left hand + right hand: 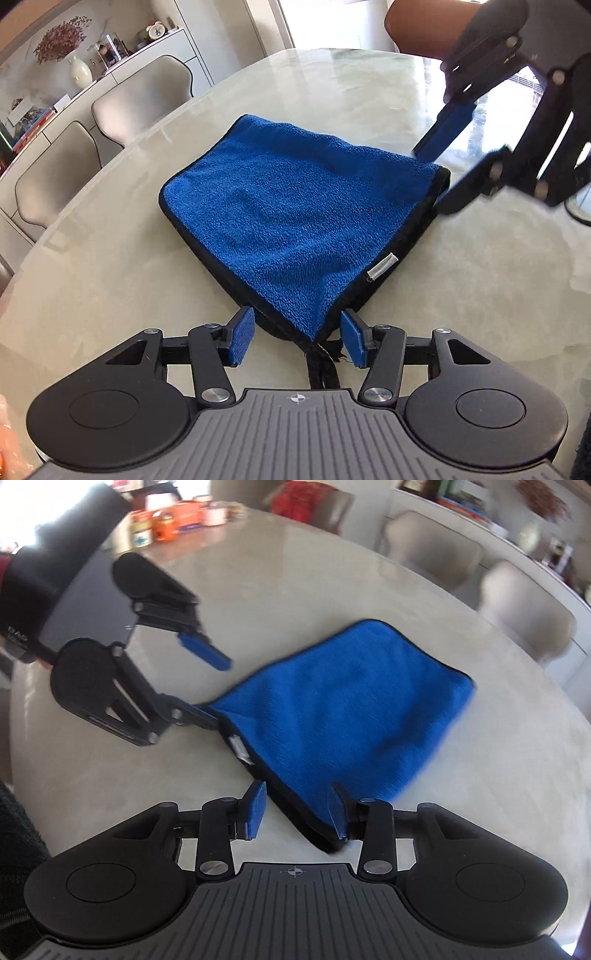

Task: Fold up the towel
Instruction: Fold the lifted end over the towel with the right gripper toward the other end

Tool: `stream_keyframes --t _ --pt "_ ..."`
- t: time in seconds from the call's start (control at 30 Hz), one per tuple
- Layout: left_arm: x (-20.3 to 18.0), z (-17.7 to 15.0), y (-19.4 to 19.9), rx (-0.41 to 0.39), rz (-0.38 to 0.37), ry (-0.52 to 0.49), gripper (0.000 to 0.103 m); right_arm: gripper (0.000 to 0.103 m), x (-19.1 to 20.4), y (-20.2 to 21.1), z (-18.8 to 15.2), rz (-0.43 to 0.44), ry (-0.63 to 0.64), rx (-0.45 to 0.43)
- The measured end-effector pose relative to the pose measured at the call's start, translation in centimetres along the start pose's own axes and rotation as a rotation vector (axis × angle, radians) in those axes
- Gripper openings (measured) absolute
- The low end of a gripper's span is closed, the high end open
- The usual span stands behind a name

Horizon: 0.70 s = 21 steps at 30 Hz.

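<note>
A blue towel with black trim lies folded on the pale table, a white tag near its right edge. My left gripper is open, its blue pads on either side of the towel's near corner. My right gripper is open at the towel's far right corner. In the right wrist view the towel lies ahead, my right gripper is open around its near corner, and my left gripper is open at the towel's left corner.
The round marble table holds the towel. Grey chairs stand along its left side and a brown chair at the far end. Boxes and jars sit at the table's far edge.
</note>
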<state>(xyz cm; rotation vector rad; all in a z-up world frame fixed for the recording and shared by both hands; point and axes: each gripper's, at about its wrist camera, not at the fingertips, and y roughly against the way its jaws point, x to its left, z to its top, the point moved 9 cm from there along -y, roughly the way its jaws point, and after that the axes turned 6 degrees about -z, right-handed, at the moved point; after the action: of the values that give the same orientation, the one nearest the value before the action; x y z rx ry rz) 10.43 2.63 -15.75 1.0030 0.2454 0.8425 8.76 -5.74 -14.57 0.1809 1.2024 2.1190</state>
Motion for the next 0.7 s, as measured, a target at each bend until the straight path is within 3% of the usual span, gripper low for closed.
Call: stream_keyframes --t 0.17,0.33,0.47,0.5,0.6,0.7 --pt "0.5 -0.7 0.3 0.01 0.005 0.019 0.054 0.038 1.4 -2.3 0.5 0.049 0.011 0.022" --pt "1.2 -0.6 1.0 -0.009 0.001 0.04 0.054 0.038 1.8 -4.4 0.7 0.028 0.074 0.049" --pt "1.1 -0.1 1.4 -0.024 -0.006 -0.002 0.054 0.038 1.5 -5.1 1.0 0.045 0.057 0.039" --pt "1.1 0.1 1.5 -0.026 -0.007 -0.02 0.054 0.036 1.3 -5.2 1.1 0.051 0.041 0.038" --pt "0.7 0.7 1.6 -0.027 -0.01 -0.101 0.054 0.01 0.6 -5.5 1.3 0.028 0.02 0.052" --pt "0.0 1.5 1.7 -0.03 -0.009 -0.212 0.054 0.009 -0.2 -5.7 1.7 0.069 -0.037 0.075"
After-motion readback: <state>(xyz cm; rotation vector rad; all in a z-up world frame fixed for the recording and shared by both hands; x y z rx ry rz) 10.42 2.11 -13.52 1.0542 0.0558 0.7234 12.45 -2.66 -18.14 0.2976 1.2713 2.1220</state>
